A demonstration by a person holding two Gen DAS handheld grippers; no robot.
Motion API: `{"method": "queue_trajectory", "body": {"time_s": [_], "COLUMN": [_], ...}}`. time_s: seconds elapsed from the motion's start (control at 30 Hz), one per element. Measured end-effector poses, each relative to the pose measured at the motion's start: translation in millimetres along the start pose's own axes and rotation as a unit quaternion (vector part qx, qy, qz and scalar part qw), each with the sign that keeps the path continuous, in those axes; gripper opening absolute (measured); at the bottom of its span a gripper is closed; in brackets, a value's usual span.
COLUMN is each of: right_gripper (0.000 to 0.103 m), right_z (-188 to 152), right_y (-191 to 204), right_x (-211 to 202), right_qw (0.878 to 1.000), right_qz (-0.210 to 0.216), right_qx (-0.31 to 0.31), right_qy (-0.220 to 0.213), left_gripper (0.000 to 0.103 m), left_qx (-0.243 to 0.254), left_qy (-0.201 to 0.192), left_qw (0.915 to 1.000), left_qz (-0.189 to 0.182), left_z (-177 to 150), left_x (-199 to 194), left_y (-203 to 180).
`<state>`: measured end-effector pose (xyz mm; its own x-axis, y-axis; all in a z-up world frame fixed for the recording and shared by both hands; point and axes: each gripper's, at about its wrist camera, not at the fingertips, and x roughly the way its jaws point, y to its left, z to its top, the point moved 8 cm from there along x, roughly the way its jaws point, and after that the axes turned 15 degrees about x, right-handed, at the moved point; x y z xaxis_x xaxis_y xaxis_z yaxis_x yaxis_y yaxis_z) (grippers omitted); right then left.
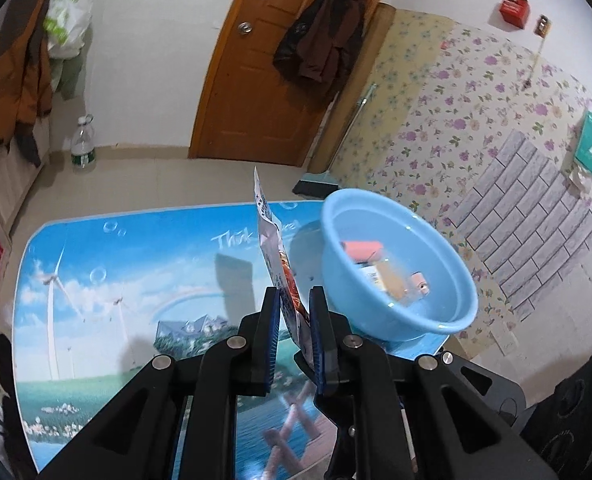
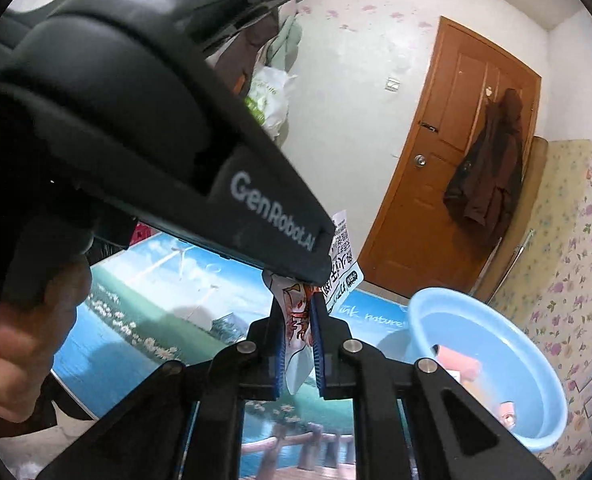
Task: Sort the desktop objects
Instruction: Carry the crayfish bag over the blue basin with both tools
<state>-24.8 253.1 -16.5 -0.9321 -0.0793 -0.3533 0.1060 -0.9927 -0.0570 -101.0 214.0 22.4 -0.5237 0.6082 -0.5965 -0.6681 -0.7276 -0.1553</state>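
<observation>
snack packet (image 1: 273,248): glossy printed foil | basin (image 1: 400,276): smooth shiny plastic | table mat (image 1: 135,280): glossy print

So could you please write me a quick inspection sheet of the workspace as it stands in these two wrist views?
Surface: table covered by a printed landscape mat with wind turbines and a "Think nature" caption.
Job's things: snack packet held upright above the mat; blue basin at the table's right edge holds a pink block, a box and a small pink cylinder.
Clutter: nothing seen on the mat.
Grippers: left gripper and right gripper each have their jaws on the packet; the left gripper's body fills the upper left of the right view.
Cables: nothing seen.
Surroundings: wooden door with a hanging coat, floral wall covering, water bottle on the floor.
</observation>
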Motion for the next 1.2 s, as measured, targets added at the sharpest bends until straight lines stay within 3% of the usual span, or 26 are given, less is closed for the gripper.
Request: {"method": "queue_trajectory", "body": {"time_s": [0.33, 0.63, 0.8, 1.2], "right_gripper": [0.012, 0.012, 0.012, 0.012], "right_z": [20.8, -5.5, -21.2, -52.0], "right_y": [-60.1, -149.3, -185.9, -221.1], "right_x": [-43.7, -101.9, -112.1, -122.0], "right_qw": [0.998, 0.995, 0.994, 0.992], "right_qz": [-0.028, -0.06, -0.076, -0.085], "right_qx": [0.03, 0.063, 0.077, 0.093], "right_qy": [-0.044, -0.045, -0.033, -0.002], "left_gripper": [0.013, 0.013, 0.013, 0.014], "left_qx": [0.06, 0.098, 0.109, 0.111], "left_qy": [-0.012, 0.01, 0.026, 0.052], "left_qw": [0.9981, 0.9949, 0.993, 0.9915], "left_qz": [-0.002, -0.023, -0.036, -0.044], "left_z": [42.8, 57.5, 61.8, 52.0], "left_x": [-2.0, 37.1, 66.2, 101.3], "left_y": [-64.3, -130.2, -157.5, -169.0]}}
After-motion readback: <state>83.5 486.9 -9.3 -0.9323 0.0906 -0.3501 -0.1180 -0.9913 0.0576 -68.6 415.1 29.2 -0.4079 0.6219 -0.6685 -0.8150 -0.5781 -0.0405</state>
